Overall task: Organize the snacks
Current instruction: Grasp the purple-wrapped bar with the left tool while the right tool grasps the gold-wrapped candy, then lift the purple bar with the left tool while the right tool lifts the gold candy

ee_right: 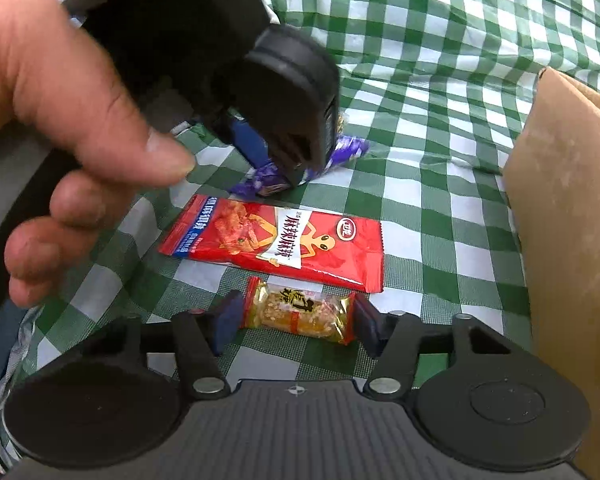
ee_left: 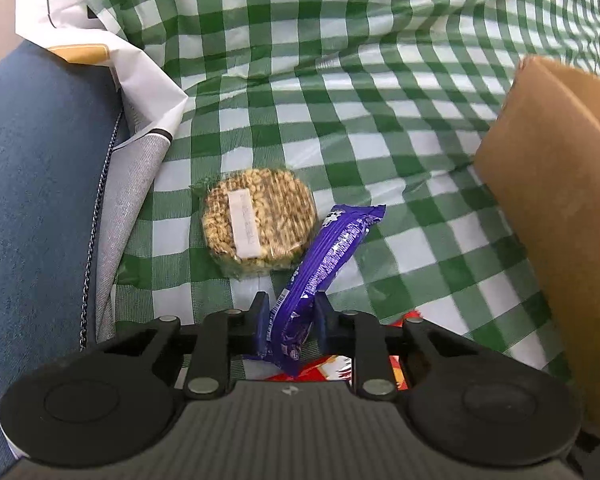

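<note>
My left gripper (ee_left: 291, 316) is shut on the near end of a purple snack bar (ee_left: 332, 248), which angles away to the right over the green checked cloth (ee_left: 380, 120). A round puffed-grain cake (ee_left: 258, 222) in clear wrap lies just left of the bar. In the right wrist view a hand (ee_right: 72, 120) holds that left gripper over the purple snack bar (ee_right: 348, 146). My right gripper (ee_right: 296, 320) is open and straddles a small golden candy bar (ee_right: 300, 314) lying on the cloth; its pads sit at the wrapper's ends. A red snack packet (ee_right: 276, 244) lies just beyond the candy.
An open cardboard box (ee_left: 560, 208) stands at the right, and its wall (ee_right: 572, 220) rises close to my right gripper. Blue fabric (ee_left: 32, 200), a grey cloth with a chain, and a white paper bag (ee_left: 100, 32) lie along the left edge.
</note>
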Motion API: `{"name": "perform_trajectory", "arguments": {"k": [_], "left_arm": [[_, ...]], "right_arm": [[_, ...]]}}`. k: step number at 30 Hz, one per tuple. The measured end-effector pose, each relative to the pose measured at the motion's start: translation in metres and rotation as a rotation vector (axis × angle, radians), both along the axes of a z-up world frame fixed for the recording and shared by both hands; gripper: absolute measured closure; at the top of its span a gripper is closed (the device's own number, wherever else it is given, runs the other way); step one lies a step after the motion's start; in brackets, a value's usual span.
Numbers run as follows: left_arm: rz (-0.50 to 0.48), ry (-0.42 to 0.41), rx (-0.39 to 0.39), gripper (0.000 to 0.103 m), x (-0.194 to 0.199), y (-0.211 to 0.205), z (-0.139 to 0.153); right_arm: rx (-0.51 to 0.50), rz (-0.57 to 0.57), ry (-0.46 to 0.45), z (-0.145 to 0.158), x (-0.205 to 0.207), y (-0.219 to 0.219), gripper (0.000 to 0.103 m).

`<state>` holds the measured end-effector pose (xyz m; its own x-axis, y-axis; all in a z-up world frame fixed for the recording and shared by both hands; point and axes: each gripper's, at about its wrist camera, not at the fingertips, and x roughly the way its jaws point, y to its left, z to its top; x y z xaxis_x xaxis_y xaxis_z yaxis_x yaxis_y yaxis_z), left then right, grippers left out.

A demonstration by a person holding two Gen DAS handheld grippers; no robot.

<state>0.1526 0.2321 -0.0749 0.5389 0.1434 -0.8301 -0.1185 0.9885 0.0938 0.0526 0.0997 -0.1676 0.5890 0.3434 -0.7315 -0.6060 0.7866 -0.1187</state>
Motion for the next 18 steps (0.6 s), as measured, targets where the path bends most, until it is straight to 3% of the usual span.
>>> {"name": "perform_trajectory", "arguments": {"k": [5, 7, 9, 14, 17, 18], "left_arm": [[0.052, -0.029, -0.086, 0.077, -0.008, 0.003, 0.013], [0.089, -0.047, -0.141, 0.077, -0.015, 0.007, 0.019], [0.124, -0.052, -0.188, 0.077, -0.022, 0.012, 0.023], [0.216, -0.036, -0.257, 0.077, -0.045, 0.022, 0.029], [0.282, -0.036, -0.336, 0.077, -0.065, 0.03, 0.033], [0.298, -0.032, -0.36, 0.077, -0.071, 0.032, 0.034]], "right_arm": [[0.032, 0.003, -0.002, 0.012, -0.001, -0.006, 0.062], [0.039, 0.01, -0.017, 0.017, -0.002, -0.01, 0.075], [0.058, 0.017, -0.015, 0.025, -0.003, -0.015, 0.077], [0.098, -0.004, 0.041, 0.033, -0.003, -0.036, 0.076], [0.122, -0.032, 0.074, 0.033, -0.002, -0.047, 0.072], [0.125, -0.04, 0.083, 0.032, -0.002, -0.048, 0.065]]}}
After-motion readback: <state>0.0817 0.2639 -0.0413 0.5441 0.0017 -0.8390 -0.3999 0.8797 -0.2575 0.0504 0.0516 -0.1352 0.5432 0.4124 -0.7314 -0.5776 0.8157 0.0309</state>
